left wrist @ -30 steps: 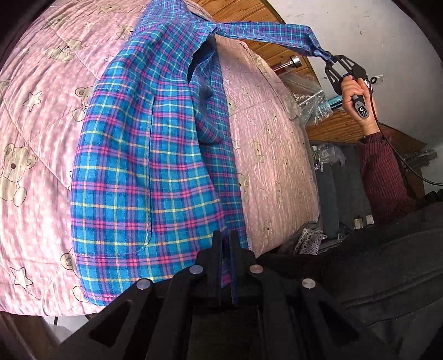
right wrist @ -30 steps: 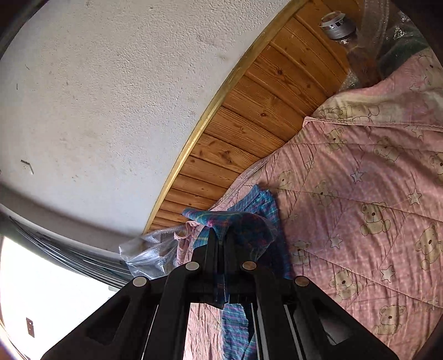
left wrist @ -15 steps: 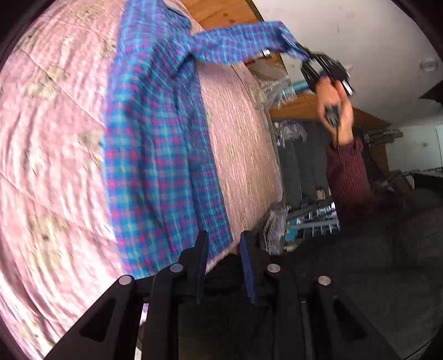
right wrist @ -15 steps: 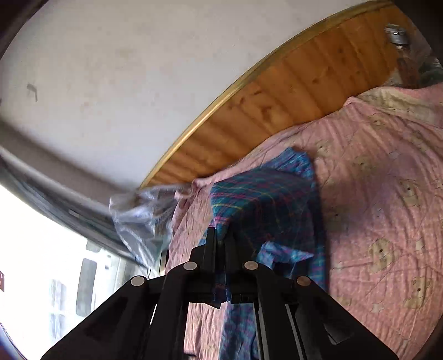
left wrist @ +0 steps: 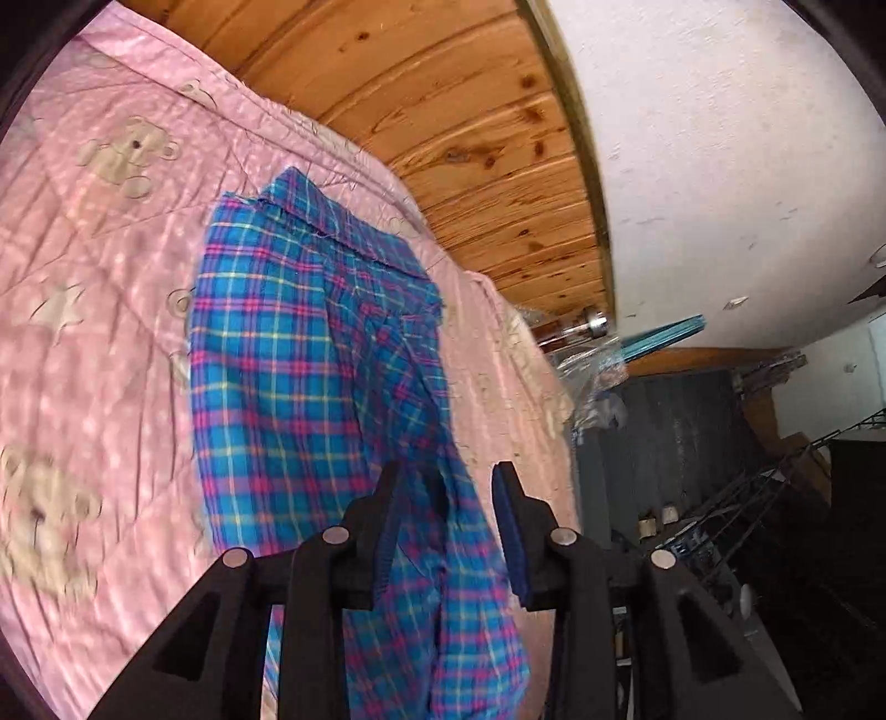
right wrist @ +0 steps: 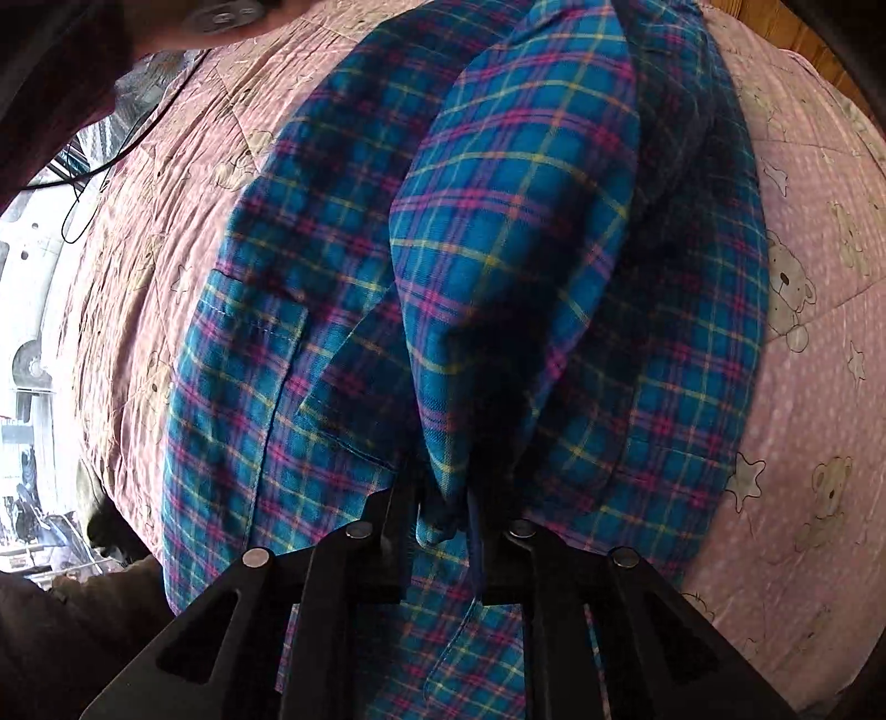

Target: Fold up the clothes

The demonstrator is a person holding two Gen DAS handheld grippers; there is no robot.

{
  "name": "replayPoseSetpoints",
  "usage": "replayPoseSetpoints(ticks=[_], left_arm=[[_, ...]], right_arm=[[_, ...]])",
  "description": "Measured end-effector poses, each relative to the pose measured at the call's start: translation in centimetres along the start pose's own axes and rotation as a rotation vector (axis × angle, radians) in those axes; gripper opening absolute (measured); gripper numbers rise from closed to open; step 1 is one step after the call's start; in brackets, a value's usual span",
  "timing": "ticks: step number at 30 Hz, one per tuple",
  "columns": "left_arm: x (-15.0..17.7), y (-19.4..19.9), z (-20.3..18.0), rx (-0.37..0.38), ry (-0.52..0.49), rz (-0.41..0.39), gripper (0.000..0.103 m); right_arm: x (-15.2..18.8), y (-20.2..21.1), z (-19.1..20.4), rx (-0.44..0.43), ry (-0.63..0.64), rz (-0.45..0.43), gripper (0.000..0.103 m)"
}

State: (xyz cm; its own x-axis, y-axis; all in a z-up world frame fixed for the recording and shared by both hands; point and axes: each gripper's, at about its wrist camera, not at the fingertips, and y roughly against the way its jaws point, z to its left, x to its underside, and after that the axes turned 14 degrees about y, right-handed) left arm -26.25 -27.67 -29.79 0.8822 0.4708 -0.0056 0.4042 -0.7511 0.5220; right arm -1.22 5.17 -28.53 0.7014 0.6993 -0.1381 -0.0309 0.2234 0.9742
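A blue plaid shirt (left wrist: 299,354) with pink and yellow lines lies on a pink teddy-bear quilt (left wrist: 83,310). In the left wrist view my left gripper (left wrist: 446,487) stands open just above the shirt's near hem, fabric showing between the spread fingers but not pinched. In the right wrist view the plaid shirt (right wrist: 310,310) fills the frame, chest pocket at the left. My right gripper (right wrist: 443,498) is shut on the end of the sleeve (right wrist: 515,221), which is drawn across the shirt's body.
A wooden headboard (left wrist: 443,111) and white wall (left wrist: 720,166) stand beyond the bed. To the right of the bed edge are clear plastic bags (left wrist: 598,382), a dark floor and a metal rack (left wrist: 775,498). A person's sleeve and hand (right wrist: 83,44) show at top left.
My left gripper let go of the shirt's hem and opened wider, moving over the shirt. My right gripper swung the sleeve down from mid-air and across the shirt's body.
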Motion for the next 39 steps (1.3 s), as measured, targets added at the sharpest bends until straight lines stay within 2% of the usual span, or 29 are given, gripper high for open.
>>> replayPoseSetpoints(ticks=[1, 3, 4, 5, 7, 9, 11, 13, 15, 16, 18, 19, 20, 22, 24, 26, 27, 28, 29, 31, 32, 34, 36, 38, 39], left_arm=[[-1.0, -1.6, 0.5, -0.059, 0.005, 0.007, 0.035], [-3.0, -3.7, 2.1, -0.171, 0.025, 0.0, 0.035], [-3.8, -3.9, 2.8, -0.177, 0.032, -0.011, 0.027], [-4.5, -3.8, 3.1, -0.163, 0.038, -0.03, 0.024], [-5.2, -2.6, 3.2, -0.187, 0.016, -0.105, 0.024], [-5.9, -1.4, 3.7, -0.193, 0.018, -0.16, 0.024], [-6.4, -0.5, 4.6, -0.178, 0.055, -0.183, 0.024], [-5.6, 0.2, 4.4, -0.139, 0.041, -0.157, 0.024], [-3.7, 0.9, 3.5, -0.049, -0.001, -0.094, 0.024], [-2.2, 0.7, 3.1, -0.018, -0.031, -0.035, 0.024], [1.4, -0.1, 2.3, 0.028, -0.099, 0.112, 0.024], [3.0, -0.8, 2.4, -0.008, -0.127, 0.159, 0.024], [4.4, -1.8, 2.7, -0.08, -0.152, 0.189, 0.024], [5.8, -2.1, 4.4, -0.158, -0.126, 0.166, 0.022], [6.9, -0.7, 5.3, -0.129, -0.046, 0.111, 0.023], [9.4, 1.7, 4.2, -0.058, -0.062, 0.08, 0.023], [11.3, 3.1, 3.6, -0.011, -0.085, 0.067, 0.024], [13.4, 4.3, 3.3, 0.003, -0.1, 0.056, 0.026], [15.6, 5.2, 3.5, -0.004, -0.106, 0.054, 0.029], [20.2, 6.7, 4.1, -0.012, -0.107, 0.06, 0.029], [22.6, 7.1, 4.5, 0.008, -0.099, 0.072, 0.029], [27.5, 7.1, 5.1, 0.055, -0.077, 0.122, 0.029], [31.6, 5.6, 6.8, -0.007, -0.044, 0.15, 0.029], [35.5, 3.9, 8.6, -0.093, -0.009, 0.173, 0.029], [37.1, 3.3, 9.2, -0.096, 0.002, 0.147, 0.024]], right_arm=[[0.1, 0.6, 0.3, 0.008, 0.004, -0.004, 0.028], [0.3, 3.1, 0.7, 0.028, 0.009, -0.037, 0.029], [0.4, 5.1, 0.8, 0.039, 0.011, -0.068, 0.029], [0.6, 7.3, 0.5, 0.042, -0.016, -0.118, 0.029], [1.0, 11.3, -0.8, 0.051, -0.113, -0.231, 0.029], [1.3, 13.3, -2.3, 0.08, -0.206, -0.309, 0.029], [1.2, 12.8, -3.2, 0.124, -0.258, -0.325, 0.029], [0.9, 10.0, -3.4, 0.14, -0.276, -0.296, 0.025], [1.3, 5.9, -2.8, 0.135, -0.235, -0.22, 0.023], [1.5, 4.1, -2.1, 0.123, -0.206, -0.17, 0.022], [1.9, 3.1, -0.2, 0.183, -0.124, -0.13, 0.023], [2.0, 3.6, 0.5, 0.2, -0.092, -0.116, 0.023], [2.4, 4.8, 0.8, 0.209, -0.097, -0.138, 0.023], [3.2, 7.2, 1.2, 0.226, -0.113, -0.186, 0.023], [4.2, 8.4, 1.2, 0.229, -0.123, -0.195, 0.024], [5.4, 7.2, 1.2, 0.205, -0.112, -0.122, 0.03], [6.2, 7.6, 1.2, 0.193, -0.101, -0.14, 0.031], [6.9, 7.9, 1.3, 0.182, -0.09, -0.163, 0.032], [7.5, 8.9, 1.1, 0.156, -0.098, -0.151, 0.032], [9.3, 12.8, 0.4, 0.131, -0.158, -0.239, 0.032], [10.6, 14.8, 0.0, 0.122, -0.189, -0.293, 0.033], [13.5, 17.7, -0.5, 0.113, -0.232, -0.325, 0.033], [16.3, 18.0, -0.9, 0.064, -0.249, -0.312, 0.033], [18.4, 14.9, -2.1, 0.035, -0.263, -0.233, 0.033], [19.4, 13.2, -2.7, 0.021, -0.269, -0.192, 0.033]])
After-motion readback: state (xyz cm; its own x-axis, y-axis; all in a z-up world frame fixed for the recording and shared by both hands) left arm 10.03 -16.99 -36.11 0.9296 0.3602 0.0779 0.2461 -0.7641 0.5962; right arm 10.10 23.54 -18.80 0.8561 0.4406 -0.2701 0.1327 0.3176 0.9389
